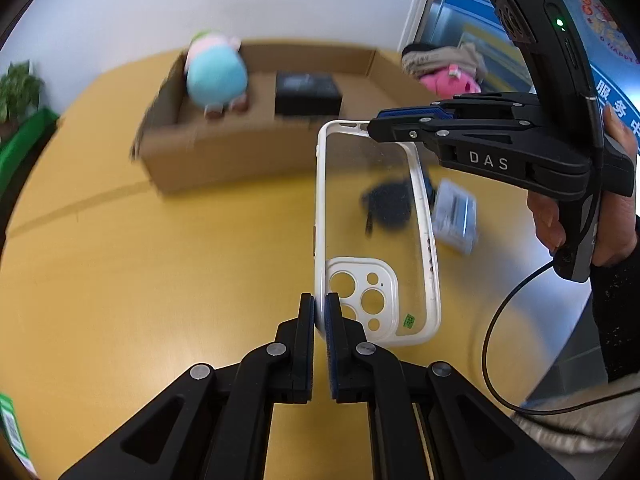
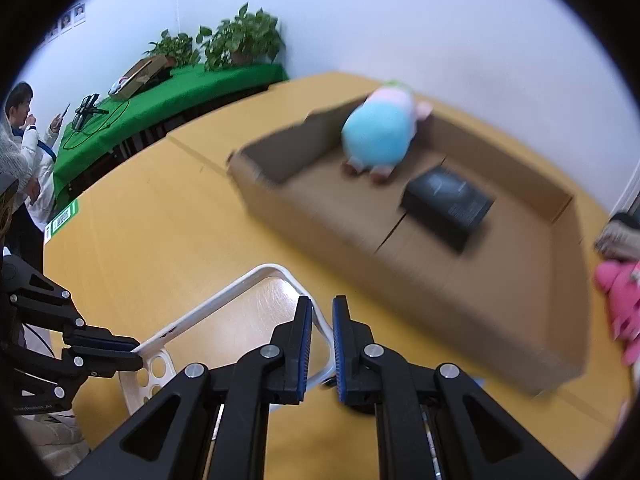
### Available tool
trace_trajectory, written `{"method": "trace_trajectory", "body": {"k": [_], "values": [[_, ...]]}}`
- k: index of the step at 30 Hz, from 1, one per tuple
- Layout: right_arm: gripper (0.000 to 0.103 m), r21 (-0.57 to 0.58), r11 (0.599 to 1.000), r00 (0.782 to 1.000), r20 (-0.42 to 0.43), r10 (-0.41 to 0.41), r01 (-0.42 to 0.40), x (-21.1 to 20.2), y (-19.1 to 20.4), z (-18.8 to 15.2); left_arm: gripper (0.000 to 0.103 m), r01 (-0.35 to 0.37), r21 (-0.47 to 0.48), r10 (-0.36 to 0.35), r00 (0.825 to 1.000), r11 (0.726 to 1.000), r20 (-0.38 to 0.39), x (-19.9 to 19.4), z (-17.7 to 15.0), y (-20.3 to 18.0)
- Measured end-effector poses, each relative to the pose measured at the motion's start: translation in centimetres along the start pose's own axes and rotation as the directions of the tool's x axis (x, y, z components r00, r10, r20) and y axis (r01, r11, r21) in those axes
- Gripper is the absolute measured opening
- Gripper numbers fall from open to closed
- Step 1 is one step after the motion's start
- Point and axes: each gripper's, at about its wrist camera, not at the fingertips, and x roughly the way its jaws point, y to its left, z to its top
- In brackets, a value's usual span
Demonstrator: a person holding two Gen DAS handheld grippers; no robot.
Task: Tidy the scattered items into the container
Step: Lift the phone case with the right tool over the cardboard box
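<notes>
A clear phone case (image 1: 372, 216) with a white rim hangs above the yellow table (image 1: 160, 280), on the near side of the cardboard box (image 1: 224, 152), carried by both grippers. The left gripper (image 1: 319, 312) is clenched on the rim at the camera-cutout corner; the right gripper (image 1: 370, 127) pinches the opposite end. Inside the cardboard box a blue plush toy (image 2: 380, 136) lies beside a black box (image 2: 448, 204). A pink plush toy (image 2: 620, 304) sits outside the cardboard box's right end, and a dark item (image 1: 386, 204) and a small packet (image 1: 456, 216) lie on the table in front of it.
</notes>
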Motion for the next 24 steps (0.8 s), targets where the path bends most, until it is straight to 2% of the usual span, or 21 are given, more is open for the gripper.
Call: {"method": "trace_trajectory", "body": {"k": [5,12,19,24], "values": [[0.009,-0.066,0.994,0.996,0.049,-0.079,0.082,-2.6,-3.7,3.1,0.004,0.003,0.027,-0.005,0.998,1.0,0.055,0.3,5.8,-1.3],[0.009,-0.17,0.974,0.988,0.07,-0.139,0.149,-4.2,-10.5,7.8,0.004,0.024,0.047,-0.029,0.994,0.999,0.104,2.9,14.8,-3.6],[0.009,-0.195,0.969,0.988,-0.003,-0.153,0.149,-1.2,-18.1,11.6,0.004,0.053,0.02,-0.055,0.994,0.998,0.097,7.0,22.4,-4.3],[0.009,-0.215,0.966,0.987,-0.035,-0.156,0.145,2.0,-21.9,13.3,0.004,0.048,-0.012,-0.047,0.996,0.999,0.072,10.4,26.1,-4.1]]}}
